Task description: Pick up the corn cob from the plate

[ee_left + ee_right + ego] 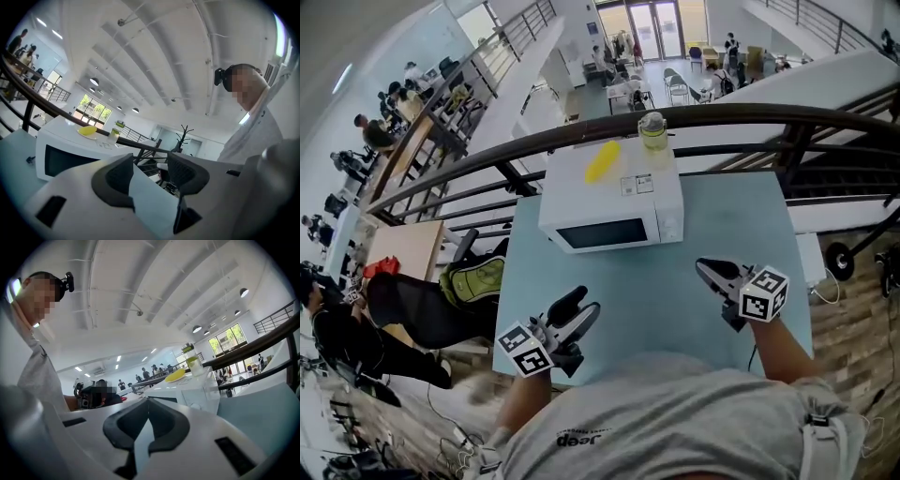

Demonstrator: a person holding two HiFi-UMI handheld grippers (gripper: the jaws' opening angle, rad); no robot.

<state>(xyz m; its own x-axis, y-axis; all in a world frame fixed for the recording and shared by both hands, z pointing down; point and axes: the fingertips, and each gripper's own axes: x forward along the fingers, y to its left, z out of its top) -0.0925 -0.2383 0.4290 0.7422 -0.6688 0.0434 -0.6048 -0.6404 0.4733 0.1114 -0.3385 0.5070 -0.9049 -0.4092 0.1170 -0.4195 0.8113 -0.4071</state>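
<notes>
The yellow corn cob [602,161] lies on a pale plate [84,136] on top of the white microwave [609,202], at the far side of the light blue table [666,300]. It also shows as a yellow shape in the left gripper view [87,131] and the right gripper view [176,376]. My left gripper [579,309] hovers near the table's front left, jaws open and empty [150,169]. My right gripper [705,269] is at the front right, jaws shut with nothing between them [147,403]. Both are well short of the microwave.
A clear jar with a green lid [653,131] stands on the microwave's back right corner, next to the corn. A dark railing [741,117] runs behind the table, with a drop to a lower floor beyond. A black chair with a green backpack [473,279] stands left of the table.
</notes>
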